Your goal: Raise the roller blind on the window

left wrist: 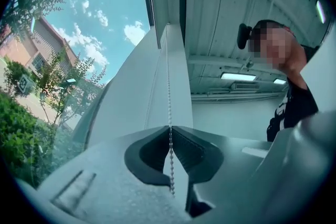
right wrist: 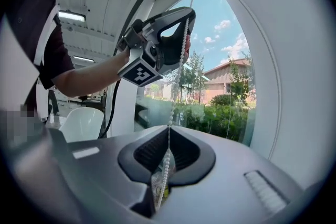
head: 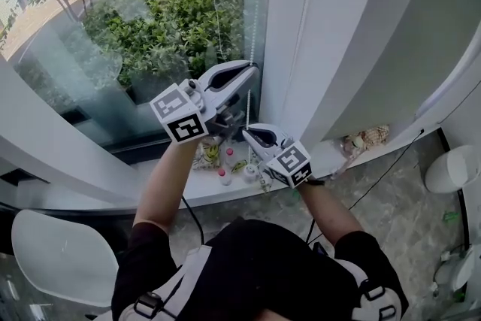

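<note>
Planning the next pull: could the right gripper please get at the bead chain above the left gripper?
Probably yes: the bead chain runs bare above the left gripper, but the right gripper, shut on it lower down, must release first.

Curved window [head: 75,86], sunlit shrubs [head: 180,19] outside, grey stone floor [head: 406,207], white chair [head: 60,252]

Two tools are above the windowsill [head: 334,152]: the left tool [head: 253,68] and the right tool [head: 246,134]. One bead chain [head: 249,105] hangs above the windowsill. About three small bottles [head: 224,176] are on the windowsill, too blurred to count exactly. One white chair [head: 64,255] is below the windowsill.
</note>
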Tool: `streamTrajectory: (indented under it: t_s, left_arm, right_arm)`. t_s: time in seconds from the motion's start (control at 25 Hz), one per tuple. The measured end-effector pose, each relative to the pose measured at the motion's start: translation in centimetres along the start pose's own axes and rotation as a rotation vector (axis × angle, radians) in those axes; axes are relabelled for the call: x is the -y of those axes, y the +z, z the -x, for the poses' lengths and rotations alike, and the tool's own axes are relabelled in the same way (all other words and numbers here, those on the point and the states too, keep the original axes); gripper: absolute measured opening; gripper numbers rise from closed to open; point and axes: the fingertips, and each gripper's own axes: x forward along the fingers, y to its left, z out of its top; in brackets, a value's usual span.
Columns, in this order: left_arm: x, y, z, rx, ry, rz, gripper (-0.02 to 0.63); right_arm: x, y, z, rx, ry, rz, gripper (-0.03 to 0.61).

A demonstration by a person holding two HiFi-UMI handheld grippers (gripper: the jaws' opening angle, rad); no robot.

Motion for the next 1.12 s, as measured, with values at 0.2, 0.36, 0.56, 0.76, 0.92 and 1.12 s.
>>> streamTrajectory:
  t_s: [0.2,0.36,0.56,0.76,0.92,1.12]
  left_arm:
    - [0.0,-7.8,2.6,-0.116,0.069,-0.087,0.015]
    - [-0.4,-11.7,4.5,-0.128,0.100,-0.070,0.015]
    - [-2.3,-11.4,5.4,-0.114,0.157,-0.039,0.015]
    - [-3.3,-10.9,6.4,-0.086,0.181,-0.001,0.015]
    - [-2.8,-10.7,6.8,-0.071,0.172,0.002,0.015]
    - [-2.4,-10.5,6.8,-0.075,0.177,0.000,0.015]
  right_arm:
    - [-2.9,-7.5,-0.4,-0.274,0.095,-0.141,0.008]
    - [-4.5,-11.2,-0.4,-0.435,0.165,-0.141,0.008]
    - [-3.6,-9.7,0.8,-0.386,0.145,-0.013,0.076]
    - [0.3,1.4,2.9,-0.082,0.017,0.033,0.130]
    - [1.8,10.9,4.1,0.153,-0.022,0.078,0.130]
    - [3.7,18.2,3.1,0.329,-0.035,-0.014,0.130]
